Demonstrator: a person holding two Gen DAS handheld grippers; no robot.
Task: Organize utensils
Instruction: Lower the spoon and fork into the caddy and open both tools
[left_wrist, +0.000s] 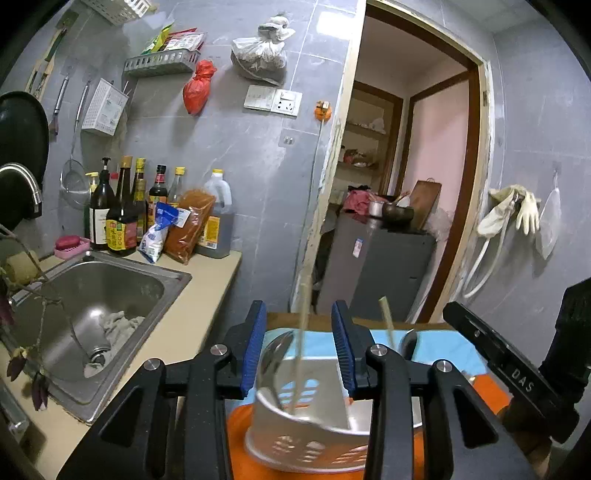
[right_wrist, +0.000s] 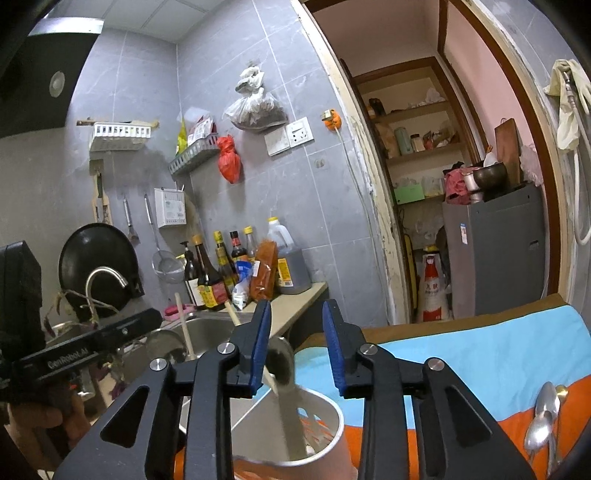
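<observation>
Grey-tiled kitchen, blue-and-orange cloth (right_wrist: 480, 362). White utensil holder (left_wrist: 306, 424) is stood on it, containing spoon (right_wrist: 282, 360) and chopsticks (left_wrist: 301, 332). Left gripper (left_wrist: 299, 347) and right gripper (right_wrist: 295, 347) are seen parted, gripping nothing. Spare spoons (right_wrist: 543, 417) are laid alongside.

The cup (left_wrist: 306, 424) that holds the utensils is white, its wall cut with a pattern of small slots. It stands on a cloth (right_wrist: 480, 354) of sky blue and orange blocks (brown along the far edge). Both grippers (left_wrist: 299, 347) (right_wrist: 295, 343) are black with blue pads (left_wrist: 255, 350). The spoons (right_wrist: 543, 424) are silver, the chopsticks (left_wrist: 303, 332) pale wood, the wall tiles (left_wrist: 240, 147) grey.
</observation>
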